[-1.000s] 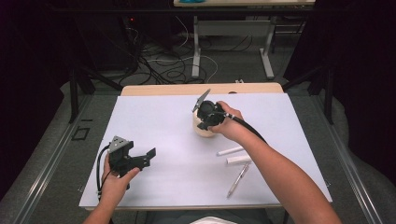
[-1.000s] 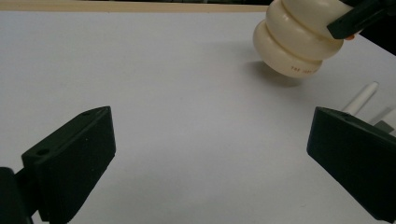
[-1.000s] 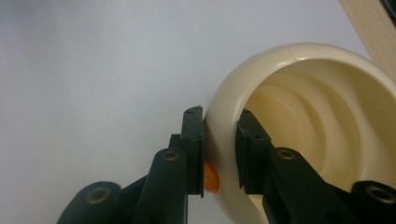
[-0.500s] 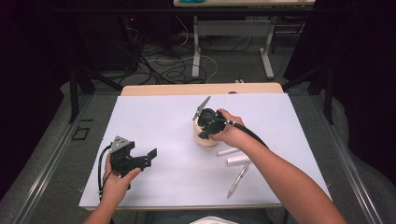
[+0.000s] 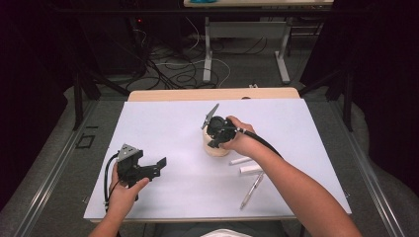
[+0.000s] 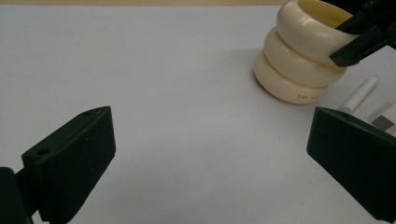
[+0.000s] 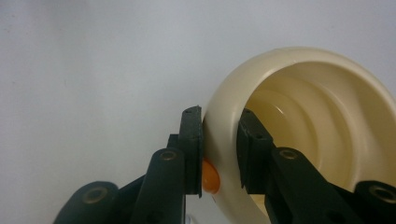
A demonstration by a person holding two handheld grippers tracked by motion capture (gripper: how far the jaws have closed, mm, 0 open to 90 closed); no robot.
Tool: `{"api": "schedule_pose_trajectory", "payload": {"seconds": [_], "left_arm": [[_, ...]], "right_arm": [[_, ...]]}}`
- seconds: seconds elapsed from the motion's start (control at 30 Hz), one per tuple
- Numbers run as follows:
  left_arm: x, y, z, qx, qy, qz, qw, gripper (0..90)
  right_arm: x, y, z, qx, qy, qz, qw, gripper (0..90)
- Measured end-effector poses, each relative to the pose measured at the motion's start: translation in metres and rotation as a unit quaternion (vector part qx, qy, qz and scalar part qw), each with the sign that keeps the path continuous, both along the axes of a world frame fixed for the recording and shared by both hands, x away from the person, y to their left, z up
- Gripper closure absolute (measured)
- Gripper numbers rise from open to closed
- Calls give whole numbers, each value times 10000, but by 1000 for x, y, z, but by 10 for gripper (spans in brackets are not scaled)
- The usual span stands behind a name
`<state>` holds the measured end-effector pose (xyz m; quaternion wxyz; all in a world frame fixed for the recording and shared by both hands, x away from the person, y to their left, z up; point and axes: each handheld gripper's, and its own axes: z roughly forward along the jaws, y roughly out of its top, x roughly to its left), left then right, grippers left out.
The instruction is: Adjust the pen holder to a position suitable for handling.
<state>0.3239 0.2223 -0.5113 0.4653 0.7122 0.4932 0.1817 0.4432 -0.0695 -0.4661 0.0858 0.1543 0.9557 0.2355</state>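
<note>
A cream ribbed cup point(image 5: 216, 148) stands upright near the middle of the white sheet point(image 5: 163, 123). My right gripper point(image 5: 216, 140) comes down on it from above. In the right gripper view one jaw lies against the outside of the cup point(image 7: 317, 107) rim and the other inside it, so the right gripper point(image 7: 219, 135) is shut on the rim wall. Its jaws have just eased open slightly, with the rim still between them. My left gripper point(image 5: 155, 169) rests low at the front left. In its own view the left gripper point(image 6: 210, 154) stands open and empty, facing the cup point(image 6: 294, 70).
Two short white markers point(image 5: 239, 161) point(image 5: 251, 170) and a silver pen point(image 5: 252, 190) lie on the sheet just right of the cup, under my right forearm. A wooden table edge point(image 5: 212, 94) runs along the back. Cables and table legs lie on the floor beyond.
My right gripper has sunk a little toward the cup. The left gripper has stayed where it was.
</note>
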Motion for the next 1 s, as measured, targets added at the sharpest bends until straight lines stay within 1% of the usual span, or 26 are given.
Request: {"api": "schedule_pose_trajectory", "payload": {"seconds": [0.07,0.13,0.2,0.27,0.33,0.37,0.43,0.47,0.53,0.57,0.63,0.73,0.83,0.9,0.97,1.0], "left_arm": [[0,0,0,-7,-1,2,10000,12],[0,-1,0,1,10,-1,10000,12],[0,-1,0,3,4,-1,10000,12],[0,-1,0,1,12,-4,10000,12],[0,-1,0,11,21,-12,10000,13],[0,-2,-1,4,23,-4,10000,13],[0,-2,-1,27,10,-5,10000,14],[0,-2,0,28,14,-7,10000,14],[0,-2,0,45,15,-22,10000,15],[0,-2,0,53,17,-28,10000,15],[0,-3,-1,49,16,-32,10000,15],[0,-3,-1,57,8,-43,10000,15],[-1,-4,-1,77,38,-60,9999,17],[-1,-5,-1,72,44,-69,9999,19],[-1,-5,-1,63,48,-74,9999,21],[-1,-5,-1,67,49,-73,9999,22]], "right_arm": [[0,0,1,-35,-96,-2,9999,725],[-1,0,1,3,-88,-6,10000,695],[-1,0,2,20,-162,-22,9999,659],[-2,-1,4,71,-224,-102,9997,601],[-4,-2,6,139,-288,-163,9994,567],[-6,-3,7,216,-301,-180,9992,552],[-8,-5,9,354,-339,-312,9983,516],[-8,-6,9,371,-420,-342,9978,504],[-12,-9,10,465,-486,-456,9967,478],[-12,-10,11,513,-503,-464,9963,470],[-16,-14,13,634,-543,-567,9949,453],[-22,-21,17,707,-679,-638,9931,432],[-29,-28,21,851,-737,-744,9909,411],[-34,-35,23,973,-778,-828,9887,402],[-39,-44,25,1056,-995,-908,9853,379],[-41,-46,25,1096,-1049,-940,9839,379]]}}
